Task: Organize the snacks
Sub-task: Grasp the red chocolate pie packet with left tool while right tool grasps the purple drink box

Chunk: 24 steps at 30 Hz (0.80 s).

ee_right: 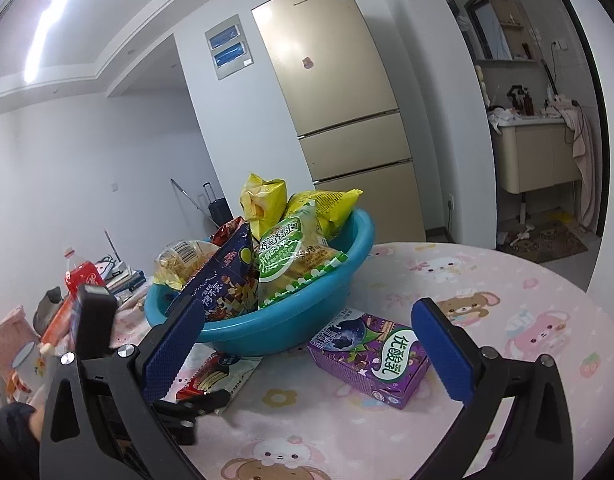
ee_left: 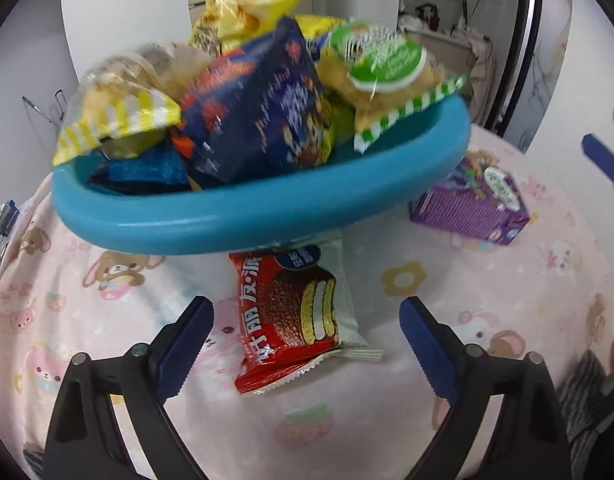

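A teal basin [ee_left: 235, 216] heaped with snack bags stands on the pink cartoon tablecloth [ee_left: 487, 312]. In front of it lies a red chocolate-pie packet [ee_left: 291, 320], partly under the basin's rim. My left gripper [ee_left: 307, 304] points down at it, open, with the packet between the blue pads and neither pad touching. A purple drink carton [ee_right: 371, 356] lies flat to the right of the basin [ee_right: 291, 328]. My right gripper [ee_right: 307, 304] hovers low in front of the carton, open and empty. In the right wrist view the left gripper's black fingers [ee_right: 203, 400] sit at the red packet [ee_right: 211, 380].
The basin holds yellow chip bags [ee_right: 263, 200], a dark blue packet [ee_right: 227, 280] and a green-labelled bag [ee_right: 291, 256]. Books and a red bottle [ee_right: 83, 276] stand beyond the table's left side. A gold fridge [ee_right: 339, 100] stands behind. The round table's edge curves off at right.
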Available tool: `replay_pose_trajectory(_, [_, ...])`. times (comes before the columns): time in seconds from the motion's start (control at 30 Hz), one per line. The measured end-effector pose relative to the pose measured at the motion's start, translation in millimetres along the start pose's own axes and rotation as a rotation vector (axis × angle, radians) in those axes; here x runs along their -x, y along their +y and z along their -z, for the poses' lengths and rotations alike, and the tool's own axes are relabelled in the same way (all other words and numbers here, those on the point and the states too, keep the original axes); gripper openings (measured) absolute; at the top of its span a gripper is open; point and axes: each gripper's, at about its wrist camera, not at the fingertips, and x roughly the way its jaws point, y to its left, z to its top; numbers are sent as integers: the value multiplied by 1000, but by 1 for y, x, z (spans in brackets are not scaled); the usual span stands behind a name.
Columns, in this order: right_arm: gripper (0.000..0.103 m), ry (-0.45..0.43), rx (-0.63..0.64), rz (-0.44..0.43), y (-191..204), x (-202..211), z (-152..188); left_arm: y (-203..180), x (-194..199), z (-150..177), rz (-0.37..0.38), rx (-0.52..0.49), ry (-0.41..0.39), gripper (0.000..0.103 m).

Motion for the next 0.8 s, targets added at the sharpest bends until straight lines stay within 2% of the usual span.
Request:
replay_pose_trajectory(0.13, [103,9,-15,0,-3,-1,0,0,-14,0,4,6,37,93])
replay_pose_trajectory(0.27, [103,18,-16,-2,-2,-4,1,4,-27,2,26,37,85,78])
replay_pose_trajectory(0.37, [103,40,-8,-5,-1,-8,2,5,-26,3,42,51,73,73])
replay_pose_trajectory(0.43, [103,50,3,-4,1,-10,3,6,-24,3,47,55,65,62])
replay_pose_trajectory(0.67, [103,120,40,-23,-3,-15,-4,10,-10,8,116,64,57,62])
replay_pose_trajectory(0.8, [103,280,155,-68,-14,-44,-15,14,-2,15,147,60,51,62])
